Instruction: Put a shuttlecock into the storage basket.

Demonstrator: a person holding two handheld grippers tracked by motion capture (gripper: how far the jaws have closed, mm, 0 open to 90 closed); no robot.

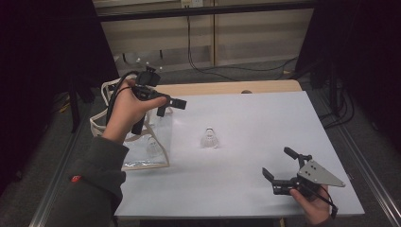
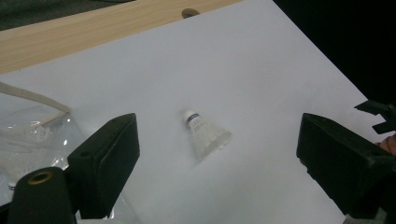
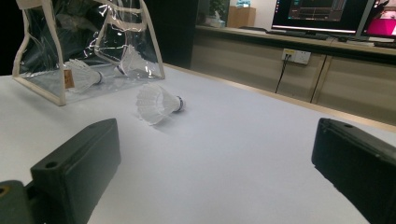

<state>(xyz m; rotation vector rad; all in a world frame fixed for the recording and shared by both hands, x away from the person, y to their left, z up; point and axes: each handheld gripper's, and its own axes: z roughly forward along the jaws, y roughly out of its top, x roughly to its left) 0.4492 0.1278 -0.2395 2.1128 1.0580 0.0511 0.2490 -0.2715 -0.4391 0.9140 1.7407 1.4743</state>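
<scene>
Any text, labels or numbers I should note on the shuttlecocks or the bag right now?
None can be read.
White feather shuttlecock on the table: blue band by its cork, print too small.
Clear plastic bag with cream trim: small orange tag on its front, blurred.
Monitor screens behind: text too small.

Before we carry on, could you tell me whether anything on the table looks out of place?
One shuttlecock lies on its side alone on the white table, apart from the clear bag that already holds two others. Nothing looks spilled or damaged.
</scene>
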